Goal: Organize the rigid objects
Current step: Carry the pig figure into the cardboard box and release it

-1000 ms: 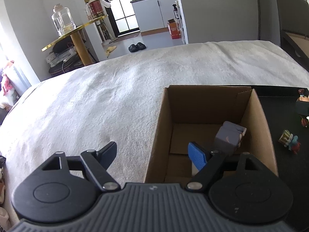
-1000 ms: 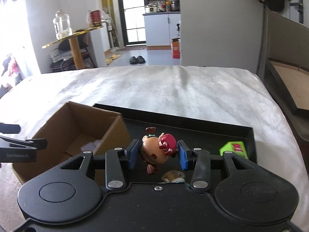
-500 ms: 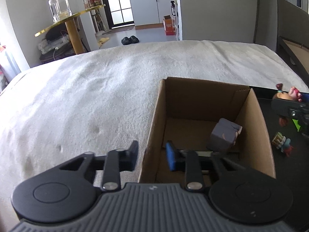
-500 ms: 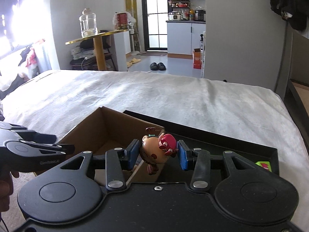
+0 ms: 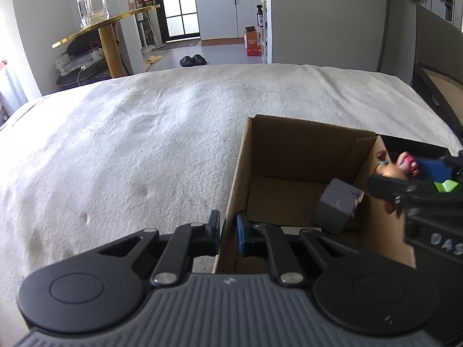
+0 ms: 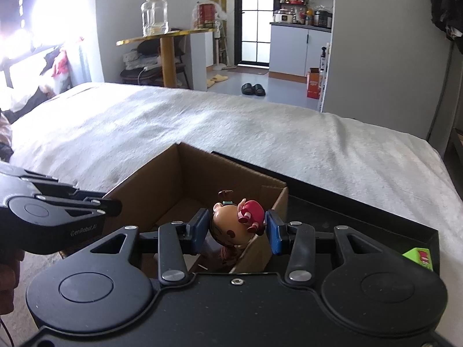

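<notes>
An open cardboard box (image 5: 289,133) stands on the white bed, also in the right wrist view (image 6: 162,185). My left gripper (image 5: 228,232) is shut on the box's left wall. A grey block toy (image 5: 337,206) lies inside the box. My right gripper (image 6: 235,231) is shut on a small brown figurine with a red hat (image 6: 234,227) and holds it over the box's right edge; it shows at the right of the left wrist view (image 5: 396,167).
A black tray (image 6: 361,211) lies right of the box and holds a green block (image 6: 419,258). White bedding (image 5: 144,144) spreads to the left and behind. A gold side table (image 5: 107,29) with a glass jar stands beyond the bed.
My left gripper has closed on the box's left wall. My right gripper has carried the figurine left from above the tray to above the box's right edge.
</notes>
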Demonstrator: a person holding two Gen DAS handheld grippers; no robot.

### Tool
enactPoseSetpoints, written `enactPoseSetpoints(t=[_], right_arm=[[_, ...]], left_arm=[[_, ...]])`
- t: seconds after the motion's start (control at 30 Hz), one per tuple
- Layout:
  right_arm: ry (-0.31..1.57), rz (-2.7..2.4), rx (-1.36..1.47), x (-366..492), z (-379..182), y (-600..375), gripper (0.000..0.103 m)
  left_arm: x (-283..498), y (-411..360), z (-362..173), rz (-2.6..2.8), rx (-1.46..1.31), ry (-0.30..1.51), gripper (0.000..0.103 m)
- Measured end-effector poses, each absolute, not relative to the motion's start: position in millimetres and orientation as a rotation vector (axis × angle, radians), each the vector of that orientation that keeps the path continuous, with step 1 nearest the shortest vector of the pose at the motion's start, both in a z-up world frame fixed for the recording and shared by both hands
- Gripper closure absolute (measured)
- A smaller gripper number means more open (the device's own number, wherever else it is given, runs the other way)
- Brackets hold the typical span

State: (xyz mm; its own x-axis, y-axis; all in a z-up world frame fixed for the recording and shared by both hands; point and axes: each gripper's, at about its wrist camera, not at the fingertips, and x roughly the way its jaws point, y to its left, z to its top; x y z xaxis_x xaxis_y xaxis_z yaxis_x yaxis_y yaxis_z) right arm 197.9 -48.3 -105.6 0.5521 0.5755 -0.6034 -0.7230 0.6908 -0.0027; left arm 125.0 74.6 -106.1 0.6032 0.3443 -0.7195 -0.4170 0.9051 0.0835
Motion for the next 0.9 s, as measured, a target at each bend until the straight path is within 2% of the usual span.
enactPoseSetpoints(t=[0.4, 0.5, 0.67, 0.83, 0.9], right_arm=[[0.565, 0.811, -0.310, 197, -104, -16, 0.060], [0.551, 0.789, -0.329, 197, -102, -11, 0.056], [0.582, 0.771, -0.312, 197, -103, -26, 0.056], [0.612, 0.725, -0.281, 199, -103, -49, 0.050], [0.611, 0.704, -0.275, 199, -102, -57, 0.041]], left_arm=[[123, 80, -108, 0.430, -0.121, 0.806, 0.092], [123, 80, -107, 0.425, -0.122, 0.809, 0.092], [124, 76, -108, 0.436, -0.105, 0.812, 0.092], [126, 74, -107, 0.445, -0.093, 0.823, 0.091], [128, 74, -106, 0.446, -0.097, 0.837, 0.091]])
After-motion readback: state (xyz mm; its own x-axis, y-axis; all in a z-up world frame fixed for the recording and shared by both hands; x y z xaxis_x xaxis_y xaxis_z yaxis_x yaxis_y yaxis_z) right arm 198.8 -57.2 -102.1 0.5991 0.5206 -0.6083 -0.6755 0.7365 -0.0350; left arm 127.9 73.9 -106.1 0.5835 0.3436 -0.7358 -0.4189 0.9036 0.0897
